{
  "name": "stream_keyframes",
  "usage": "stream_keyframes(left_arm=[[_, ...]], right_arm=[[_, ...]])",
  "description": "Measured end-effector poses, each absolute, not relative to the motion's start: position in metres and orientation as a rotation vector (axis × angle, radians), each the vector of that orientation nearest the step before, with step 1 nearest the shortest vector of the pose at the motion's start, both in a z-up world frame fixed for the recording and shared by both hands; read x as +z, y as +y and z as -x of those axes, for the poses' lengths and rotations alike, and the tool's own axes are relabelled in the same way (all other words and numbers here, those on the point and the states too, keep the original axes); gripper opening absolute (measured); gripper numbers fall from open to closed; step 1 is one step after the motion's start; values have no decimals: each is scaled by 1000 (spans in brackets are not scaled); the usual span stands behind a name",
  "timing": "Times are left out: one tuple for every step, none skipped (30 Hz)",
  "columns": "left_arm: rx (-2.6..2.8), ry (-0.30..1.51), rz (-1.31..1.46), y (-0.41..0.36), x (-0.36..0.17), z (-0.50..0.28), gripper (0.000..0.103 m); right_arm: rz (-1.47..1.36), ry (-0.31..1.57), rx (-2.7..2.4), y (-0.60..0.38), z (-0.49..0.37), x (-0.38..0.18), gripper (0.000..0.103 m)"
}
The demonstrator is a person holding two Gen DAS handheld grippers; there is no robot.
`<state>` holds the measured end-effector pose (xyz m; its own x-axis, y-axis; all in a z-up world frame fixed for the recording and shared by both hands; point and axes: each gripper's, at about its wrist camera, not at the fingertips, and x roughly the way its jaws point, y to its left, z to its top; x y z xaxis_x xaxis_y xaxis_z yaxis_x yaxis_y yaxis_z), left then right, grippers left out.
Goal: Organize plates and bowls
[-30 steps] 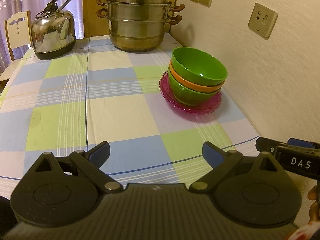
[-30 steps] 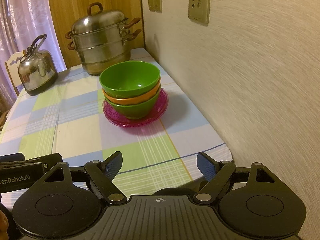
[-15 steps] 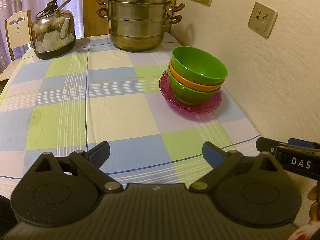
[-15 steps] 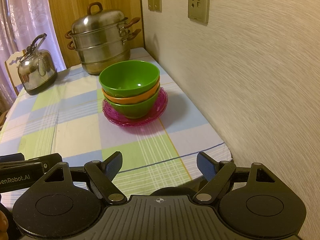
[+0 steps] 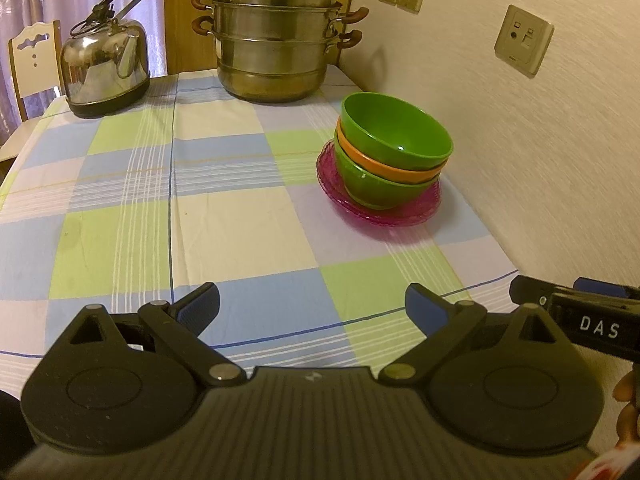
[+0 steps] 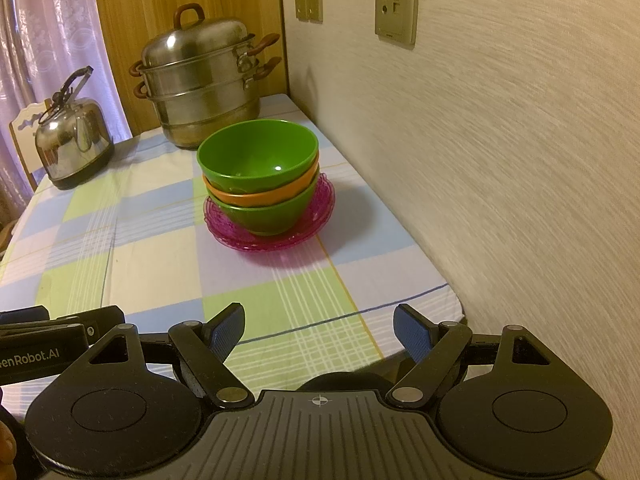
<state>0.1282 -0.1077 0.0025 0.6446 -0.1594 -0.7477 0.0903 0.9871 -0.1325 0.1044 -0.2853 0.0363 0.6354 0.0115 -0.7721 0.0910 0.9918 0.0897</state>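
The bench point(image 5: 224, 216), covered with a checked cloth, carries one steamer pot point(image 5: 276, 36) and one kettle point(image 5: 105, 76) at its far end. Near the wall stands the stack: three bowls, a green bowl point(image 6: 260, 160) on top, an orange bowl point(image 6: 264, 194) in the middle, another green one below, all nested on the pink plates point(image 6: 272, 236); how many plates I cannot tell. The left tongs point(image 5: 312, 306) and right tongs point(image 6: 318, 326) are both wide and hold nothing, well apart from the stack. The organizing seems done; I judge no further grasp is needed, only retreat.
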Motion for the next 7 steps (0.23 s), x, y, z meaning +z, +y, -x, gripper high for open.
stream_keyframes(left_arm=[[-143,857,85,-108,2,-128,99],[-144,853,85,-108,2,-127,99],[-143,847,84,-108,3,-127,100],[-139,842,80,-108,3,-126,100],[-136,840,77,-108,3,-126,100],[-139,841,81,-108,3,-126,100],[-142,846,87,-108,3,-127,100]], right_arm=[[-123,882,-46,-285,-105,36,81],[-124,882,-46,-285,-105,37,81],[-124,881,-46,-285,-105,36,81],[-124,881,-46,-285,-105,36,81],[-123,881,-46,-285,-105,37,81],[-123,881,-46,-285,-105,37,81],[-124,881,-46,-285,-104,37,81]])
